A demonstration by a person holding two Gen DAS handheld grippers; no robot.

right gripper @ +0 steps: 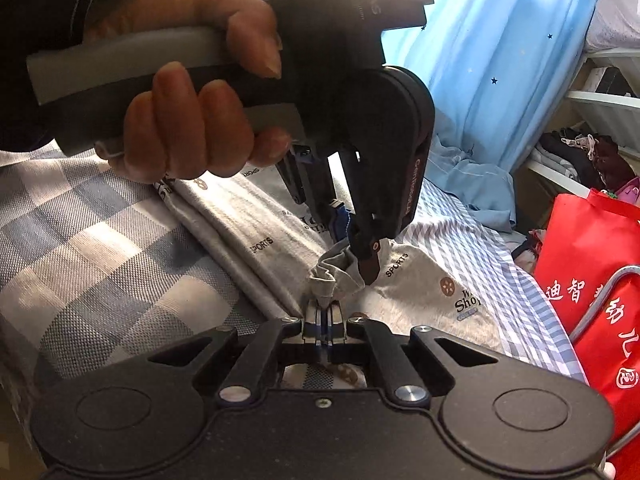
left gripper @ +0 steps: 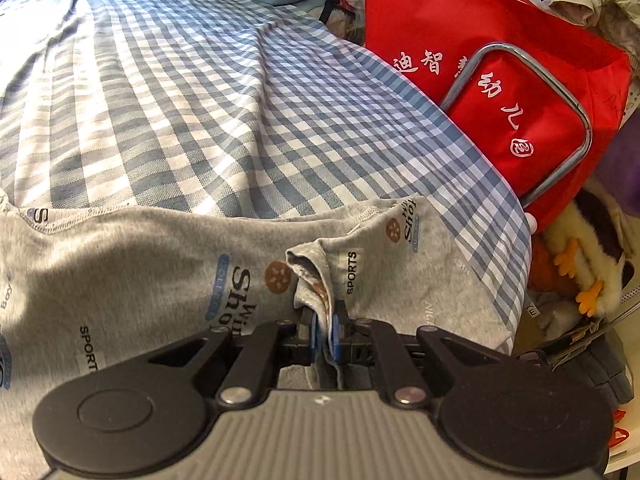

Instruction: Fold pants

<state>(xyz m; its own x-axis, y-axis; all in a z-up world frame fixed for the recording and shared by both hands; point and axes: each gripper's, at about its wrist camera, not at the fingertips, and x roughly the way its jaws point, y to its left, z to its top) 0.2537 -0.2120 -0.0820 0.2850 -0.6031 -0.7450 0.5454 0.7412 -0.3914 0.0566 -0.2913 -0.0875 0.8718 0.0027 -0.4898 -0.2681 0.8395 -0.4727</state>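
Grey printed pants (left gripper: 160, 272) lie across the near part of a blue-and-white checked bed sheet (left gripper: 180, 100). My left gripper (left gripper: 323, 332) is shut on a bunched edge of the pants, a fold of grey cloth standing up between its blue pads. In the right wrist view the pants (right gripper: 420, 276) stretch away to the left as a folded band. My right gripper (right gripper: 322, 318) is shut on a pinched corner of the same cloth. Just beyond it, a hand (right gripper: 192, 120) holds the left gripper (right gripper: 356, 248), which clamps the neighbouring bunch of fabric.
A red fabric bag (left gripper: 500, 92) with white characters and a metal frame stands against the bed's right edge; it shows again as the red bag (right gripper: 592, 280). A plush toy (left gripper: 580, 264) lies below it. Blue star-printed curtain (right gripper: 500, 60) and white shelves (right gripper: 600, 104) stand behind.
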